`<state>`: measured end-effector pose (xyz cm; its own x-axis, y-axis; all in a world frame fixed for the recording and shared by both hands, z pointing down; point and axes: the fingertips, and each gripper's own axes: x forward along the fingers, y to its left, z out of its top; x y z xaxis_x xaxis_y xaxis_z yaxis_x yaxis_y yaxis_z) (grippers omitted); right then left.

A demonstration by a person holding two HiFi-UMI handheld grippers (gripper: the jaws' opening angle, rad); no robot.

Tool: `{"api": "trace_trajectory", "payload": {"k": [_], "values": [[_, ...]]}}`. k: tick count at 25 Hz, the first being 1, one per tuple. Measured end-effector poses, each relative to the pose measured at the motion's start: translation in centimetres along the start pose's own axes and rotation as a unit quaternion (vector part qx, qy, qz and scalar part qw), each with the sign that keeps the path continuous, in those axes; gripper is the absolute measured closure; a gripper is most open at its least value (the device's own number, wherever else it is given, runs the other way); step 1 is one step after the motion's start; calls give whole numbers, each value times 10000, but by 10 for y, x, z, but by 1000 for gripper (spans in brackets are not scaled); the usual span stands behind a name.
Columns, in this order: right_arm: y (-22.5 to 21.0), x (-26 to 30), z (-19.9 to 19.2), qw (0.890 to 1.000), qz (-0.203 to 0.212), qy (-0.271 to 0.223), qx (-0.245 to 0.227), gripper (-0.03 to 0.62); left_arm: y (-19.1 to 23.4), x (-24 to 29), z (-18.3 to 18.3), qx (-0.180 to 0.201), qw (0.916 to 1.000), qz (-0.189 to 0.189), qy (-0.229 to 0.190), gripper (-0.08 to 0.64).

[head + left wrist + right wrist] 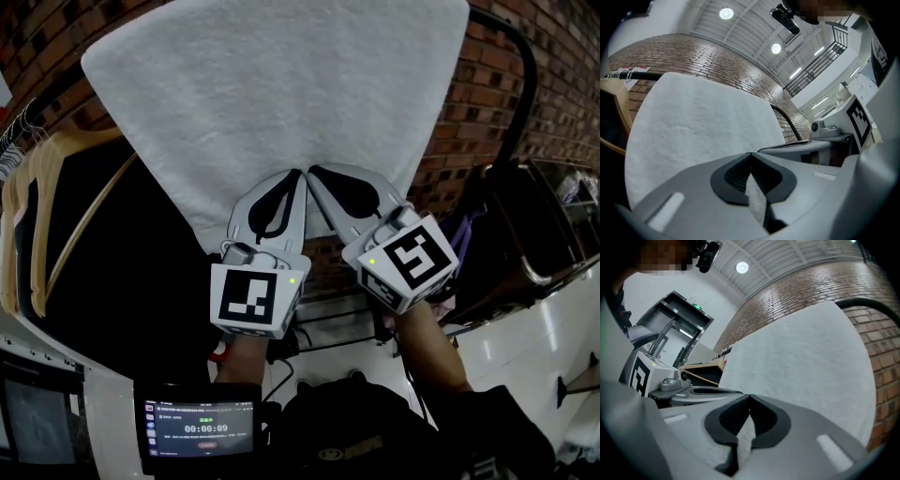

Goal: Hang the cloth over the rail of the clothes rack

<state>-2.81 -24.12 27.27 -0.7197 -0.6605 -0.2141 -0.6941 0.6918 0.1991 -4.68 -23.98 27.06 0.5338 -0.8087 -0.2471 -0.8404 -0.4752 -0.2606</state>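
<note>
A white terry cloth (pixel 281 94) is held up in front of a red brick wall (pixel 487 94), fanning out wide toward 12 o'clock in the head view and narrowing to a gathered point at its lower end. That lower end is pinched by both tools at once.

The left gripper (pixel 296 176), a grey two-jaw tool with a marker cube at its base, has its jaws closed tight on the cloth. In the left gripper view, a sliver of white fabric sits squeezed between the dark pads of the left gripper (pixel 751 154) and trails back toward 6 o'clock. The rest of the cloth (pixel 703 126) spreads away toward 10 and 11 o'clock.

The right gripper (pixel 315 174) lies just beside the left one, and their tips are nearly touching. Its jaws are likewise clamped on the fabric. In the right gripper view, a fold of the cloth fills the narrow slot of the right gripper (pixel 750 396), and the broad sheet (pixel 801 366) rises toward 1 o'clock.

A black curved tube rail (pixel 520 75) of the clothes rack shows at 2 o'clock in the head view, coming out from behind the cloth's right edge. The same rail (pixel 872 303) appears past the cloth in the right gripper view. Whether the cloth rests on the rail cannot be told.

Pale wooden hangers (pixel 47 216) hang at 9 o'clock. A small dark screen (pixel 199 427) sits at 7 o'clock.
</note>
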Motion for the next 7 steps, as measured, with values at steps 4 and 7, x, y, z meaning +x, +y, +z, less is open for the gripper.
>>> {"api": "trace_trajectory", "payload": {"k": [4, 7], "values": [[-3, 1, 1, 10000, -1, -26, 3, 588, 2, 3, 0, -32, 9999, 24, -93, 552], [-7, 1, 3, 10000, -29, -49, -11, 588, 2, 7, 0, -23, 9999, 17, -151, 552]]}}
